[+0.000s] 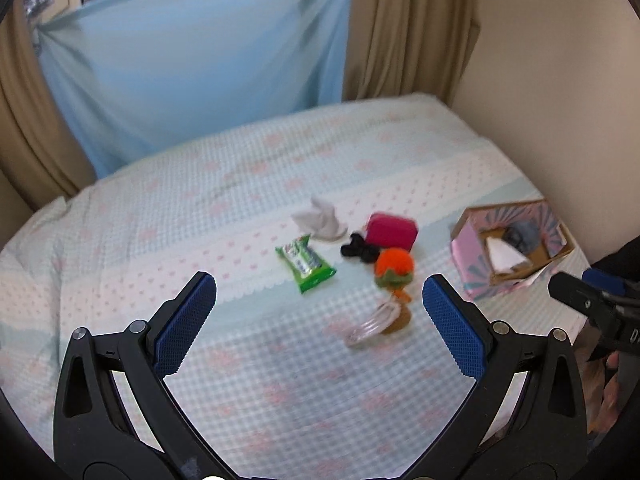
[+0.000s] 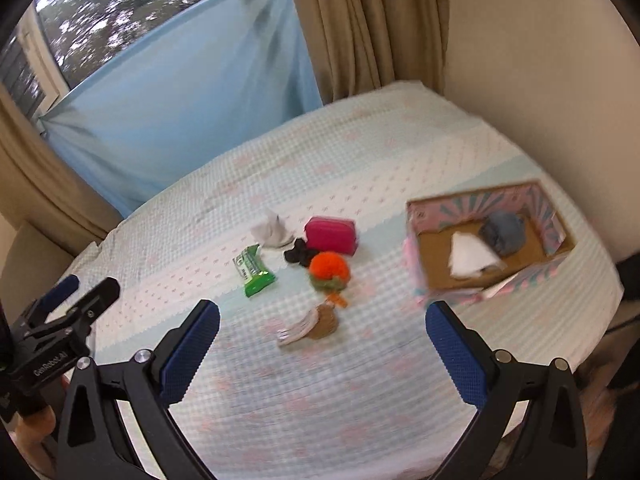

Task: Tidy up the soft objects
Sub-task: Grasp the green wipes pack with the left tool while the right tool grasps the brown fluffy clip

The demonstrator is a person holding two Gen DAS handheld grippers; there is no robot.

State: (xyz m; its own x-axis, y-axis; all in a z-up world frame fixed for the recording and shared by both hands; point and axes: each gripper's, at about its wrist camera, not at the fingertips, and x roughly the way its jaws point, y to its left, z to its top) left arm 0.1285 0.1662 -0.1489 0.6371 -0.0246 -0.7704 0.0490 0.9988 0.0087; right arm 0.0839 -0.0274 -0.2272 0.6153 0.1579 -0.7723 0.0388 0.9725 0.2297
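A: What lies on the bed (image 1: 160,208)?

B: A cluster near its middle: a green packet (image 1: 306,263), a white cloth (image 1: 320,219) just beyond it, a magenta pouch (image 1: 392,231), a black scrunchie (image 1: 358,251) touching the pouch's near side, and an orange-and-green plush (image 1: 393,270). Nearer the front edge lies a brown tuft with pale strands (image 1: 384,318).

A: And the box?

B: A pink, open cardboard box (image 2: 460,216) sits toward the bed's right edge, well apart from the cluster; it holds a white folded piece (image 2: 468,256) and a blue-grey bundle (image 2: 504,232), touching each other.

A: State of each tool?

B: The left tool (image 1: 320,300) hangs over the front edge, blue pads spread wide, gripping nothing. The right tool (image 2: 322,326) is likewise spread and empty, beside the box's near corner
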